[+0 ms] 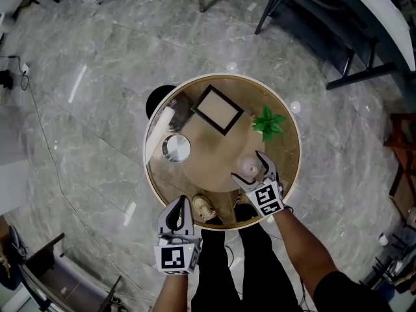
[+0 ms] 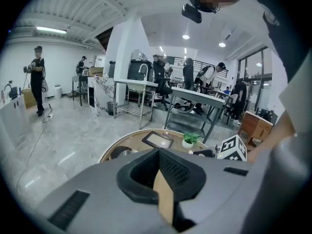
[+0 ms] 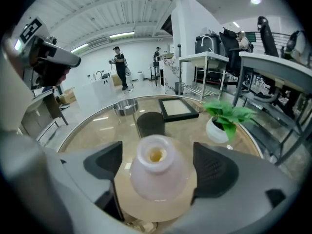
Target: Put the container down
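Well, the pale container (image 3: 157, 173) stands upright on the glass bench (image 1: 214, 149), so it's down as wanted, sitting between the wide-open jaws of the right tongs (image 1: 249, 166) with neither pad touching it, while the left tongs (image 1: 181, 203) hover shut and empty by the near edge.

No words, numbers or brand names can be read anywhere. The only printed marks are black-and-white square patterns, without letters, on the white marker cube (image 1: 177, 257) of the left gripper (image 1: 182, 203) and on the matching cube (image 1: 268, 199) of the right gripper (image 1: 247, 166).
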{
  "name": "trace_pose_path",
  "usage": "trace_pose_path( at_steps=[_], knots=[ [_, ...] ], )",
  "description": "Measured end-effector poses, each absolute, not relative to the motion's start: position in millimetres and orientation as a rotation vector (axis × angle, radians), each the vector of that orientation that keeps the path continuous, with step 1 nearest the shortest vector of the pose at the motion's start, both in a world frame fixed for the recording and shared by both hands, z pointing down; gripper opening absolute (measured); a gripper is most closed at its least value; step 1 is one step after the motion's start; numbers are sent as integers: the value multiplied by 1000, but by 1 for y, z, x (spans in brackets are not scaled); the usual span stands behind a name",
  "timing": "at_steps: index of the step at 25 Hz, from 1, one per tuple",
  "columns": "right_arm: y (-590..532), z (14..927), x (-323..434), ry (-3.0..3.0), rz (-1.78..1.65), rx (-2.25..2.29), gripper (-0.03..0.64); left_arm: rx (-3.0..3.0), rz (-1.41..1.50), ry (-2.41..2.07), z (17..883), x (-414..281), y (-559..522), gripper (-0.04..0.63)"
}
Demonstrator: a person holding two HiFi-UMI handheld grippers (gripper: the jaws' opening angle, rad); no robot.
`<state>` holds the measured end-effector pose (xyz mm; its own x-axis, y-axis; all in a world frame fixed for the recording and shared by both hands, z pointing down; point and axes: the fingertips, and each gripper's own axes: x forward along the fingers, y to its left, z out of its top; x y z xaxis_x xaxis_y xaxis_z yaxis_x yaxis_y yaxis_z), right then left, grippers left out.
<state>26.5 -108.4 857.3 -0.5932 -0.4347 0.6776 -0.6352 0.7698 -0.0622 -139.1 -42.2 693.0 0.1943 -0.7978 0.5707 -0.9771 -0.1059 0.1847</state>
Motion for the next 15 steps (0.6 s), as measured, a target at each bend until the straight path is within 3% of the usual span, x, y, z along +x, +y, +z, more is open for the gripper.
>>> trace_pose_path(
  at_steps=[12, 15],
  knots=[
    [-102, 673, 28, -2432, 272, 890, 426, 2125, 436, -1653, 600, -124, -70, -5],
    [-96, 627, 29, -2454, 248, 933, 387, 2167, 420, -1657, 574, -122, -73, -5]
  ],
)
